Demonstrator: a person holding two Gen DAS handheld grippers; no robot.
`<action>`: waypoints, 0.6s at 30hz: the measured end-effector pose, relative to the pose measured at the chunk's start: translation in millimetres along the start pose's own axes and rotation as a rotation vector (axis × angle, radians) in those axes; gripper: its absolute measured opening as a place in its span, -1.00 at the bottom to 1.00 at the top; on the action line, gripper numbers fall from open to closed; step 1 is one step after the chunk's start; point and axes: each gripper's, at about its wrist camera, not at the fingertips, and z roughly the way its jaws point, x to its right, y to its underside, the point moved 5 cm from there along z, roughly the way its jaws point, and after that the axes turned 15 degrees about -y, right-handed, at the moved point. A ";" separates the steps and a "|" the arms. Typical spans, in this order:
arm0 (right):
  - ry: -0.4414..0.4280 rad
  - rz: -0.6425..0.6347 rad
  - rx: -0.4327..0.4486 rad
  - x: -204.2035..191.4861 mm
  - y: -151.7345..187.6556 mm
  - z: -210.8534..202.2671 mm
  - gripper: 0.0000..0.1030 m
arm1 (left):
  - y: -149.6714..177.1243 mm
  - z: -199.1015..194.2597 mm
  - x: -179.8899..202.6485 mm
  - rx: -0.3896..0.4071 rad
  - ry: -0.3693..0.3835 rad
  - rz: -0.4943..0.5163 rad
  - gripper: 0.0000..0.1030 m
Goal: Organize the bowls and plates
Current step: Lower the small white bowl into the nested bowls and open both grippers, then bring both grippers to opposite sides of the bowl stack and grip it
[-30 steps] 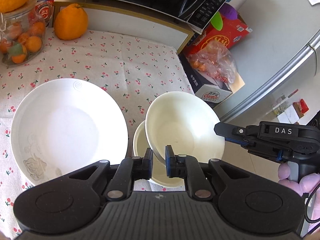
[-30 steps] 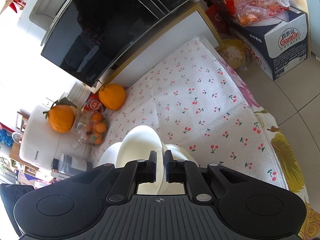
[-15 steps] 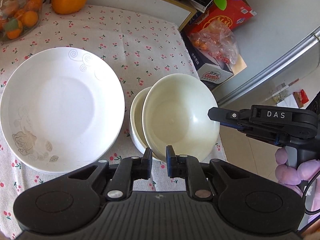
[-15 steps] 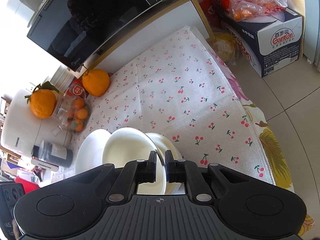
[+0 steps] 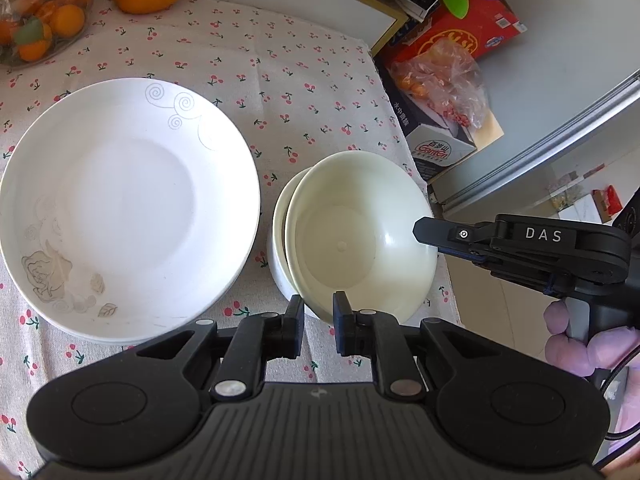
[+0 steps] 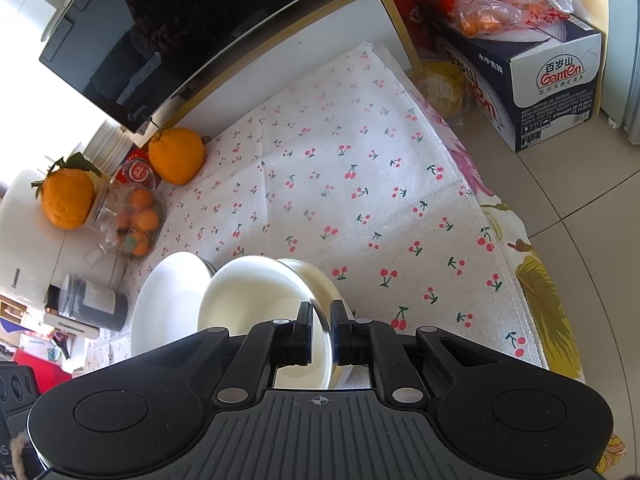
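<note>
The left gripper (image 5: 316, 312) pinches the near rim of the upper cream bowl (image 5: 360, 236) between almost closed jaws, and the right gripper (image 6: 321, 320) is clamped on the opposite rim of the same bowl (image 6: 256, 296), its fingertip (image 5: 424, 229) showing at the bowl's far-right edge. Compared with a second ago, the bowl has come down from a steep tilt and now sits nearly nested in the lower bowl (image 5: 280, 240), though still skewed, with the lower rim showing on the left. The white plate (image 5: 120, 208), with faint swirls and a leaf pattern, lies just beside the bowls on the cherry-print cloth (image 5: 280, 80); in the left view it has slid towards the near-left corner as the camera drew back. The bowls stand at the cloth's right edge.

"DAS" is printed on the right gripper's arm (image 5: 544, 235). The carton on the floor (image 6: 560, 92) reads "Ganten" with Chinese characters. The black microwave (image 6: 160, 40) shows "Midea" on its lower edge. A large orange (image 6: 176, 156) rests at the cloth's far-left corner beside a glass jar of small oranges (image 6: 136, 216).
</note>
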 end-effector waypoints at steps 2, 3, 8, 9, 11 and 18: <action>0.008 -0.002 0.005 0.9 -0.6 0.7 -0.81 | -0.4 0.6 1.2 0.009 -0.017 0.007 -0.73; 0.016 -0.005 0.007 1.6 -1.0 0.5 -0.79 | -0.2 0.8 1.5 0.014 -0.025 0.013 -0.72; 0.009 -0.010 0.011 2.2 -2.0 0.6 -0.78 | -1.0 1.4 2.0 0.029 -0.037 0.032 -0.70; 0.010 -0.013 0.012 2.1 -2.1 0.8 -0.76 | -1.3 1.3 2.0 0.033 -0.040 0.035 -0.68; 0.011 -0.014 0.013 2.4 -2.2 0.8 -0.76 | -1.6 1.2 2.9 0.043 -0.050 0.046 -0.62; -0.039 -0.037 0.027 6.5 -1.7 1.4 -0.48 | 3.6 -0.6 13.4 0.096 -0.029 0.176 -0.25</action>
